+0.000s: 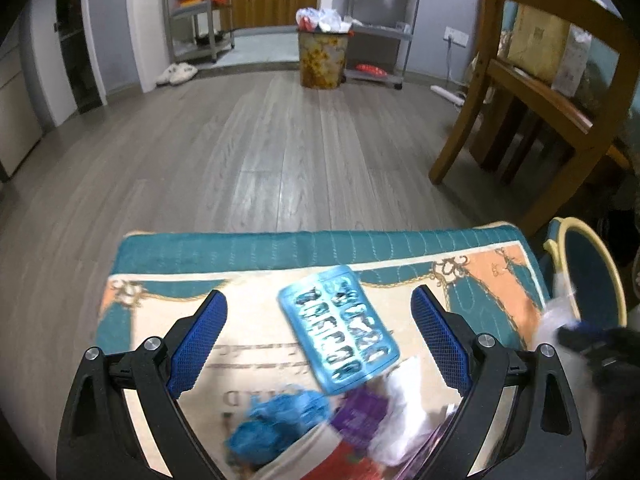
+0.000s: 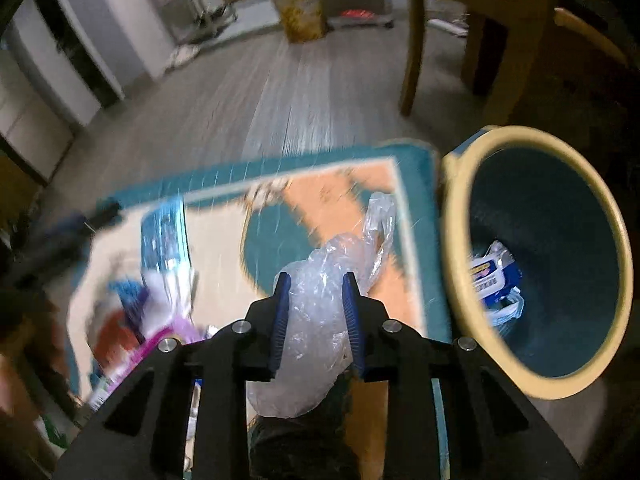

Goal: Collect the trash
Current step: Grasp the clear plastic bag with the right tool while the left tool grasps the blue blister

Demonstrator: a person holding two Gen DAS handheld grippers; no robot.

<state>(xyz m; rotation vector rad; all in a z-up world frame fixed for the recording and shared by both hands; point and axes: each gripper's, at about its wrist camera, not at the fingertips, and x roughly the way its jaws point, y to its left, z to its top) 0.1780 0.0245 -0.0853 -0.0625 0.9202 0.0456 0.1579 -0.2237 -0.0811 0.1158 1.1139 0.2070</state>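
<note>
My left gripper point(image 1: 319, 300) is open above a patterned mat point(image 1: 240, 246), with a blue blister pack point(image 1: 338, 328) lying between its fingers. Closer to me lie a crumpled blue wrapper point(image 1: 276, 426), a purple packet point(image 1: 360, 412) and white plastic point(image 1: 404, 412). My right gripper point(image 2: 317, 280) is shut on a clear plastic bag point(image 2: 320, 312) and holds it over the mat point(image 2: 412, 184), just left of a teal bin with a cream rim point(image 2: 452, 240). The bin point(image 1: 592, 272) holds some blue and white trash point(image 2: 494, 276). The right gripper shows blurred at the right of the left wrist view point(image 1: 592, 340).
A wooden chair point(image 1: 520, 92) stands at the right by the bin. A full flowered waste bin point(image 1: 322, 58) and metal shelves point(image 1: 382, 28) stand at the far wall across grey wood floor point(image 1: 240, 140). White slippers point(image 1: 176, 74) lie far left.
</note>
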